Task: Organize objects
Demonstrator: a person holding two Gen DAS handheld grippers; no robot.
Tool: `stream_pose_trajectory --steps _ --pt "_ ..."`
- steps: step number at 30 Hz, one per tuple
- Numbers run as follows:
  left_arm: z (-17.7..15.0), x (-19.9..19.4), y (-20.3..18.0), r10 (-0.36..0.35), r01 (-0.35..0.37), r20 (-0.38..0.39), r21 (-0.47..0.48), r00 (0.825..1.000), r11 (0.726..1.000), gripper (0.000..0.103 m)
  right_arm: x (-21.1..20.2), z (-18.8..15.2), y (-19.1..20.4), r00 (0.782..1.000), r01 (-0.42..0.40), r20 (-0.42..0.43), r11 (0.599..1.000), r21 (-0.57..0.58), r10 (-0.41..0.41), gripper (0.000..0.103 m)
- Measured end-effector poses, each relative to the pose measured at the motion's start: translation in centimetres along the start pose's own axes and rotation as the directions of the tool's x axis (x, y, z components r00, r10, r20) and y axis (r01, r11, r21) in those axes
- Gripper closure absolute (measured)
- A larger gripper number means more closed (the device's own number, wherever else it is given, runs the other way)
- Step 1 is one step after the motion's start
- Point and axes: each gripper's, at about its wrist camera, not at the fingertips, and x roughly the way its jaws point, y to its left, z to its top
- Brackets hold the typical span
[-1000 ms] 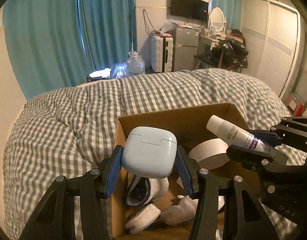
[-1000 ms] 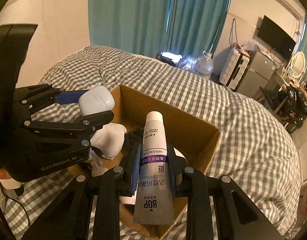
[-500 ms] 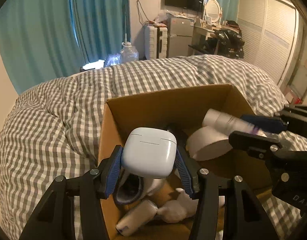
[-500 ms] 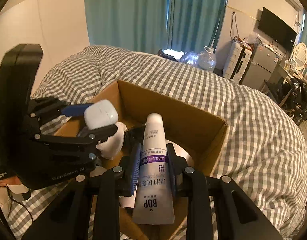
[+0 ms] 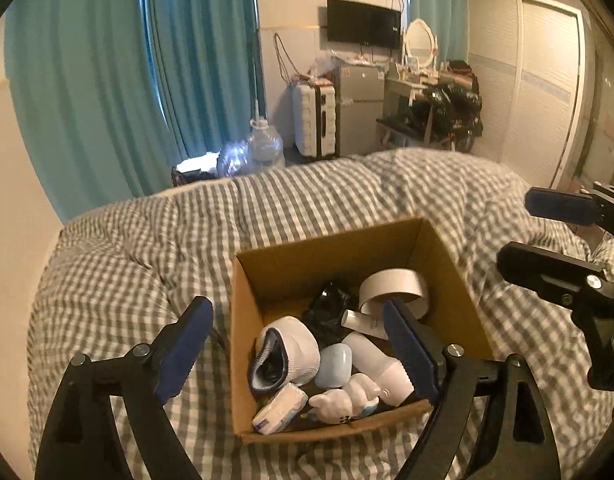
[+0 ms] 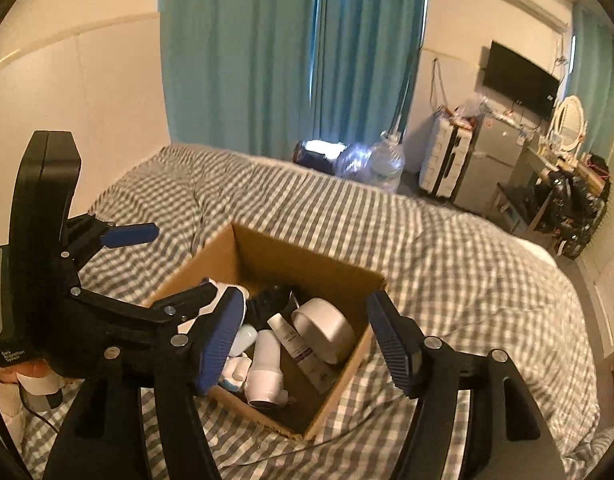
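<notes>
Left wrist view: left gripper [image 5: 303, 344] spread wide, empty, above cardboard box [image 5: 347, 248] on checkered duvet [image 5: 147, 248]; earbud case [image 5: 334, 365] lies inside beside rolled sock [image 5: 285, 350], tape roll [image 5: 393, 288] behind. Right wrist view: right gripper [image 6: 305, 340] also apart, empty; cream tube [image 6: 293, 342] lies in the box against the tape roll.

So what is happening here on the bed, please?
A person is tidying small things into a cardboard box that sits on the checked bedcover, working with two handheld grippers. Right now both the left gripper and the right gripper hang over the box with jaws wide open and empty. The pale blue earbud case and the white tube lie inside, among a tape roll, a sock and other bits.
</notes>
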Motion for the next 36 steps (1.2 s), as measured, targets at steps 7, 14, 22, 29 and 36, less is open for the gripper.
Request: stream_pose_trajectory --steps 7,14,22,29,36 --pt "0.7 -5.2 0.8 0.052 -0.052 0.079 0.002 0.996 0.999 0.008 -5.2 0.6 0.3 0.995 0.046 0.091 0.999 -0.014 -0.045 0.023" --pt "0.6 -9.4 1.2 0.093 -0.092 0.15 -0.01 0.984 0.996 0.004 -9.3 0.1 0.3 0.982 0.076 0.173 0.997 0.018 -0.078 0.011" --pt "-0.9 -11.5 0.6 0.138 -0.136 0.209 -0.02 0.968 0.99 0.002 -9.8 -1.8 0.5 0.972 0.105 0.206 0.992 0.062 -0.116 0.003" --pt "-3.6 -10.6 0.9 0.143 -0.13 0.198 -0.077 0.97 0.988 0.001 -6.5 -5.1 0.6 0.984 0.103 0.138 0.99 0.099 -0.116 0.003" --pt "-5.8 -8.7 0.4 0.186 -0.172 0.185 -0.089 0.965 0.981 0.001 -4.7 -6.9 1.0 0.974 0.159 0.144 0.98 0.123 -0.176 0.003"
